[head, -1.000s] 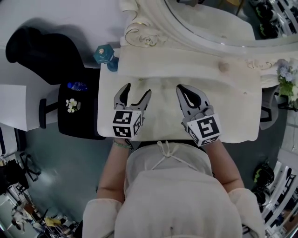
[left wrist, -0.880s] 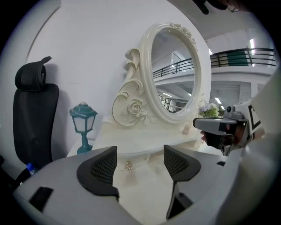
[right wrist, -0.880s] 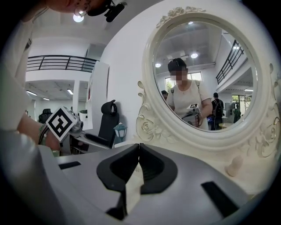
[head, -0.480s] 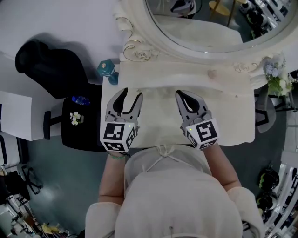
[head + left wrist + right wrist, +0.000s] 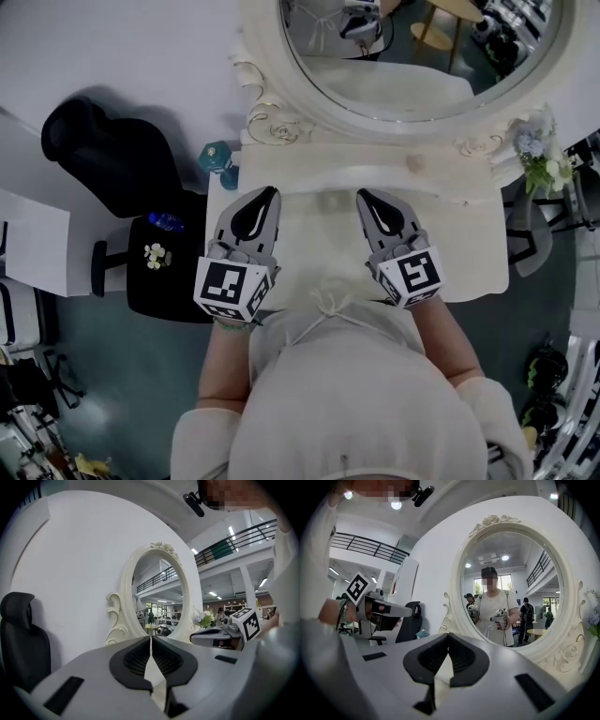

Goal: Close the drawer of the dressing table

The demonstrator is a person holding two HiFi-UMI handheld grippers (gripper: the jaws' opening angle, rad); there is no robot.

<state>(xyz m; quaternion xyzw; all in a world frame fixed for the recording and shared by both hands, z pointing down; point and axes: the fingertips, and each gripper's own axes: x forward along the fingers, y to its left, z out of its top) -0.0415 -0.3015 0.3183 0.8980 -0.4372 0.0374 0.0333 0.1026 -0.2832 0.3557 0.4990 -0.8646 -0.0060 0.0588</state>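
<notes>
The white dressing table (image 5: pixel 469 248) stands under an oval mirror (image 5: pixel 412 56) with a carved frame. No drawer shows in any view; the table's front edge lies hidden behind the person's body. My left gripper (image 5: pixel 270 193) hovers over the left half of the tabletop, its jaws closing tip to tip with nothing between them. My right gripper (image 5: pixel 364 197) hovers beside it over the middle, shut and empty. In the left gripper view the left gripper (image 5: pixel 150 639) faces the mirror frame (image 5: pixel 123 602). The right gripper (image 5: pixel 449 635) in its own view points at the mirror (image 5: pixel 511 588).
A black chair (image 5: pixel 112 159) and a black stool (image 5: pixel 155 272) with a blue bottle stand left of the table. A teal object (image 5: pixel 220 159) sits at the table's back left corner. Flowers (image 5: pixel 534 155) stand at the right end.
The left jaws went from wide open to shut. Both grippers rose and moved toward the mirror, the left one more.
</notes>
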